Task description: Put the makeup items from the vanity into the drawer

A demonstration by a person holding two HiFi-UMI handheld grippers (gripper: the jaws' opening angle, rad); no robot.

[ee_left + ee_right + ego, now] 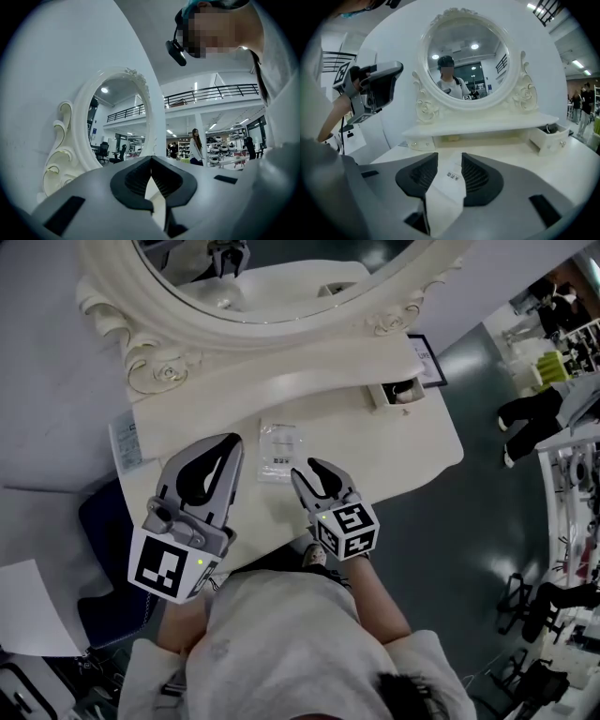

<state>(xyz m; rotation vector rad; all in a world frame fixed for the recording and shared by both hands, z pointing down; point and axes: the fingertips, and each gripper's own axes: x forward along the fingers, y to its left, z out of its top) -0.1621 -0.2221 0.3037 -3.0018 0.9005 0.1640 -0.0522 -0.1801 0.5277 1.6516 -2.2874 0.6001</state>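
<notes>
Okay, I've got the white vanity [412, 442] filling the head view, and the big oval mirror [281, 329] at its back is my reference for everything. Directly under the mirror runs a long white shelf [309, 371]. On my side of the mirror and off toward its left end, the left gripper [234, 440] hangs over the tabletop; in its own view its tips [151, 159] meet with nothing caught between them, so that one is closed and empty. On my side of the mirror too, roughly below its centre, the right gripper [309, 468] sits low over the tabletop, jaws standing apart. At the mirror's lower right, at the end of the shelf, the small drawer [398, 393] is pulled out, with something small inside that I can't make out. Now the little one: a flat white packet [279, 451] lies on the tabletop in front of the mirror's middle, well apart from the drawer. In the right gripper view the packet [450, 187] shows in the gap between the parted jaws [450, 157], and the pads aren't pressing on it.
</notes>
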